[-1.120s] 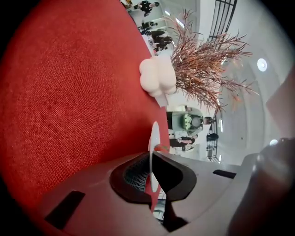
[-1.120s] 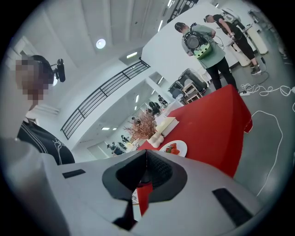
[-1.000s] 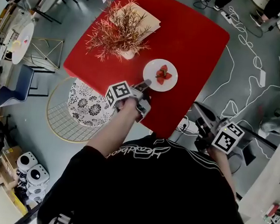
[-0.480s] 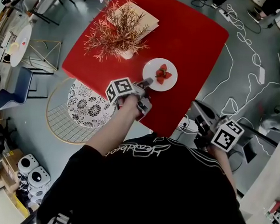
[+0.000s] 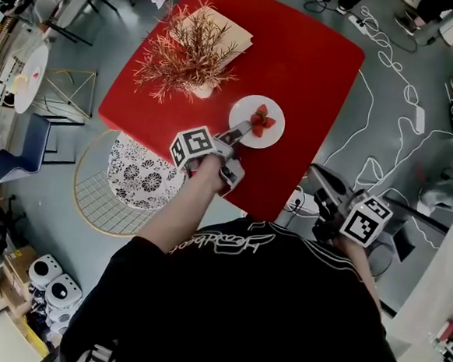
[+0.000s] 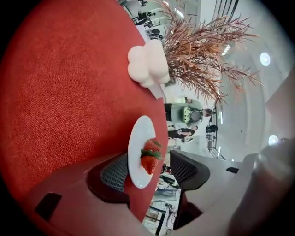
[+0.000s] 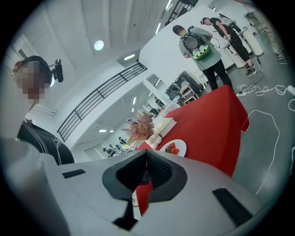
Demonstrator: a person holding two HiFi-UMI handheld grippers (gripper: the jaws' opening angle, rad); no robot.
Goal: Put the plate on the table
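Plate [image 5: 271, 134] | rests flat on red table [image 5: 313, 66] | near rim between opening left gripper [image 5: 234, 134] jaws | right gripper [image 5: 319, 178] clenched empty, well apart

A large open hall fitted out as a recording or test space is suggested, not a home. A bare grey floor [image 5: 64, 163] is strewn with loose white cables [image 7: 262, 89]. High white walls, round ceiling lights [image 7: 98, 44] and a railed upper gallery [image 7: 101, 99] can be made out. A single red-clothed table [image 5: 314, 58] has been staged in the open, and on the far side a person carrying a backpack rig [image 7: 199, 45] is seen (others are too small to tell).
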